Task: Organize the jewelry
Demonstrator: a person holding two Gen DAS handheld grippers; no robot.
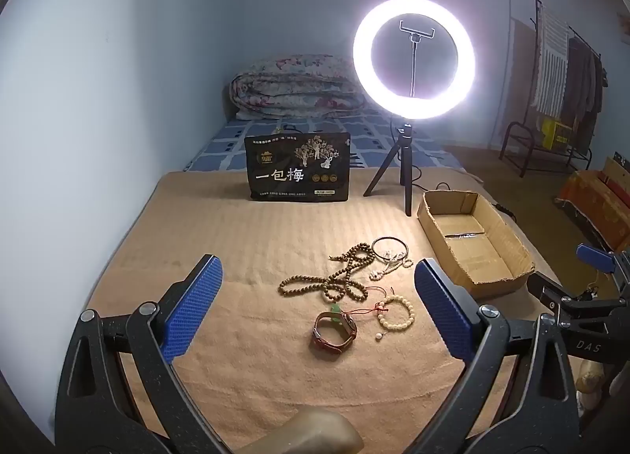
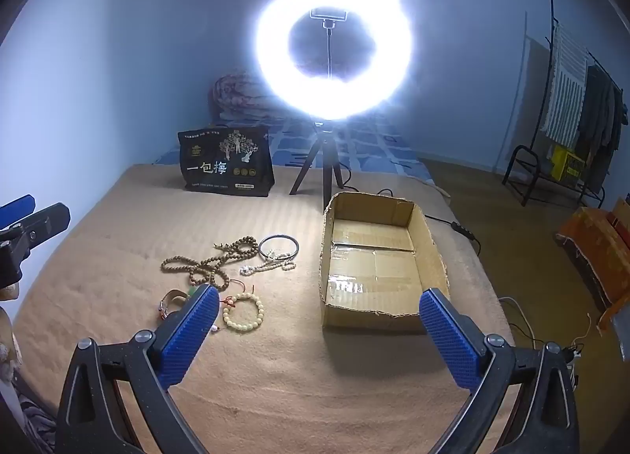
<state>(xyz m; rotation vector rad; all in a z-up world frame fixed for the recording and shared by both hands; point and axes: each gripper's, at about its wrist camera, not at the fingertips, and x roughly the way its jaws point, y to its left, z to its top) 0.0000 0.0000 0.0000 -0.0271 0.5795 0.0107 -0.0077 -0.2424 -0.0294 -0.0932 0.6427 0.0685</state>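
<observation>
Jewelry lies in a loose pile on a tan blanket: a long brown bead necklace [image 1: 334, 277] [image 2: 208, 263], a thin dark bangle [image 1: 390, 247] [image 2: 278, 245], a small white bead string [image 1: 388, 267] [image 2: 269, 267], a cream bead bracelet [image 1: 395, 310] [image 2: 243, 312] with a red cord, and a brown leather band [image 1: 334, 332] [image 2: 171, 300]. An open, empty cardboard box [image 1: 472, 241] [image 2: 378, 257] sits right of the pile. My left gripper [image 1: 315, 304] is open above the pile and holds nothing. My right gripper [image 2: 319, 328] is open and empty in front of the box.
A lit ring light on a tripod [image 1: 409, 60] [image 2: 330, 48] stands behind the box. A black snack bag [image 1: 297, 166] [image 2: 226, 162] stands upright at the back. A folded quilt [image 1: 291, 88] lies by the wall. A clothes rack [image 2: 567, 131] stands on the floor at right.
</observation>
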